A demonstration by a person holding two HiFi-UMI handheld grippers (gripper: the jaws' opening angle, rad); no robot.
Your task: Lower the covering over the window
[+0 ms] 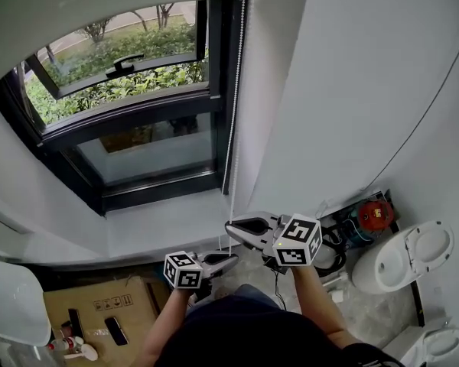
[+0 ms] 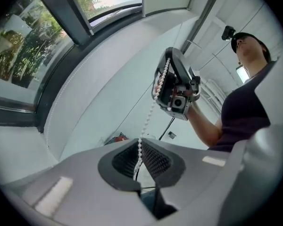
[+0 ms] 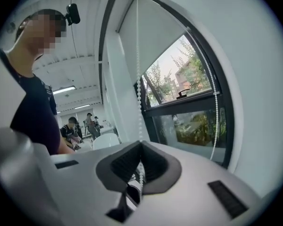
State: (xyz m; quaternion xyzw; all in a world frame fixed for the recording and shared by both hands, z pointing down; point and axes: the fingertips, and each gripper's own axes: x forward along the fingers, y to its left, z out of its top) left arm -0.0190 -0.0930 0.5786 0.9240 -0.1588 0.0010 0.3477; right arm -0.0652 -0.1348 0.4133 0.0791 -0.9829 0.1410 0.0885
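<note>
The left gripper (image 2: 140,160) is clenched on the thin white bead chain (image 1: 236,90), which hangs by the right edge of the dark-framed window (image 1: 138,117), below the pale roller blind (image 3: 155,32). The right gripper (image 3: 140,163) pinches the chain further up. It looks light, limp and slippery, so firm grips between beads should suit it best.

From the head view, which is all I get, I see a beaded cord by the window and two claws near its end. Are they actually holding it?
Observer: The left claw is. Its own view shows the bead cord pinched between its shut jaws.
Visitor: And the other one?
Observer: The right claw is shut on the cord too, as the right gripper view shows.
Visitor: Is anyone else in the room?
Observer: Yes. The right gripper view shows people seated in the background.
</note>
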